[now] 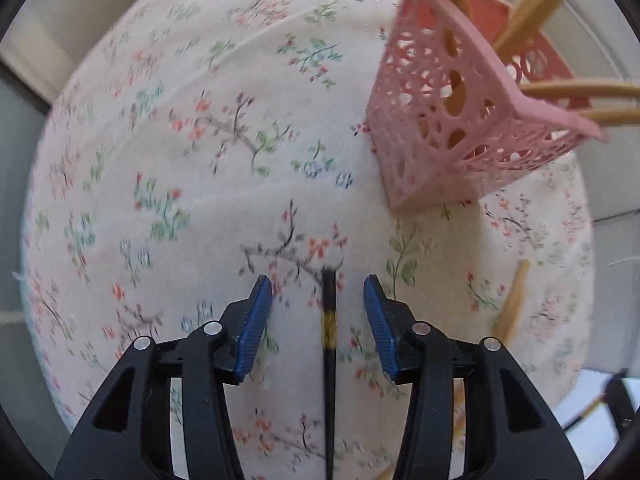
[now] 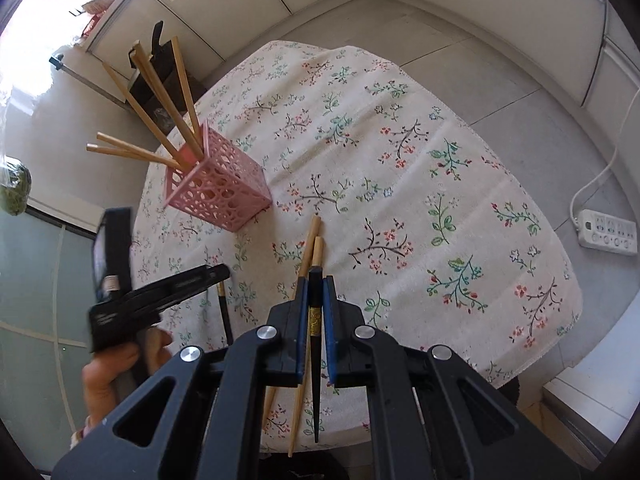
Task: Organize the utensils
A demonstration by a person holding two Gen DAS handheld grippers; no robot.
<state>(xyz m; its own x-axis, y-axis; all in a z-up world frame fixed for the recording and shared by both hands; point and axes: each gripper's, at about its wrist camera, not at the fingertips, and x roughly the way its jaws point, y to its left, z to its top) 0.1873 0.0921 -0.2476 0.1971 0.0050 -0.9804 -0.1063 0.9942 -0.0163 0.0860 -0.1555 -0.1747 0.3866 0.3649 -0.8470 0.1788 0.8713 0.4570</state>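
Floral cloth [image 1: 168, 152], pale with small pink, green and blue sprigs, covers the round table and fills most of the left wrist view, slightly blurred. On it, up and to the right, stands a pink lattice holder [image 1: 448, 128], square in section, with several wooden chopsticks [image 1: 528, 12] fanning out of its top. The left gripper [image 1: 318, 300] has its blue-padded fingers spread wide. A black chopstick [image 1: 329, 344] with a gold band lies between them, touching neither pad, its long axis running straight away from the camera along the line of the fingers, blunt end farthest. Another wooden stick [image 1: 514, 300] lies on the cloth to the right.

From the right wrist view the same tablecloth [image 2: 400, 160] sits over grey floor tiles, with pale cabinet fronts behind and a white power strip [image 2: 608, 234] on the floor at right. The pink holder [image 2: 218, 190] stands near the cloth's far left edge, its chopsticks [image 2: 160, 108] leaning left and away. The right gripper [image 2: 315, 280] is pressed onto a second black chopstick [image 2: 314, 340], gold-banded, its axis along the fingers, thick end forward and tapered tip toward the camera. Beneath it two bare wooden chopsticks [image 2: 310, 248] lie side by side on the cloth, roughly parallel. At left the other gripper [image 2: 180, 288] hangs over the first black stick [image 2: 225, 312].
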